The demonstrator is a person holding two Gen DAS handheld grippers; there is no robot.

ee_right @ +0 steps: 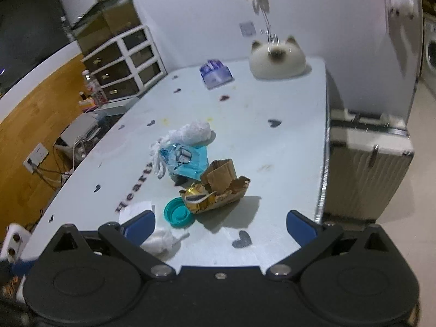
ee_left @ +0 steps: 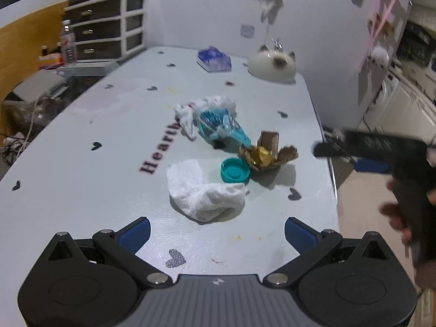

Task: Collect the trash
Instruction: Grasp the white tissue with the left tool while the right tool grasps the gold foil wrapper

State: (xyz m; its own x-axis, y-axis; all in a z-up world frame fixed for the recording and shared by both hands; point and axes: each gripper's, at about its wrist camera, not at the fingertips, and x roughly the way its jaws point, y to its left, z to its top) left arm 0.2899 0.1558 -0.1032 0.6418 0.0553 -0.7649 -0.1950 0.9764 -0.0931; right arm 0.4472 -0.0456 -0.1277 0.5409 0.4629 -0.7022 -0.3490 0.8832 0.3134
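We hold both grippers spread wide, empty. Crumpled tissue point(ee_left: 205, 194) lies just ahead of left gripper point(ee_left: 217, 234), nearer than right gripper point(ee_right: 222, 227); long axis probably crosswise.

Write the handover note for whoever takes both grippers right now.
Left gripper: open, empty, held over the near end of the table, lined up with the white tissue.
Right gripper: open, empty, held over the near right part of the table.
Trash, all still lying mid-table: white tissue nearest; teal cap just behind it, touching the torn cardboard with gold foil; blue-and-white plastic wrapper bundle farther back.
Done: nothing collected yet. No bin shows in either view.
Left: pick up all four pieces. The cat-shaped ornament and tissue pack at the far end don't look like trash.
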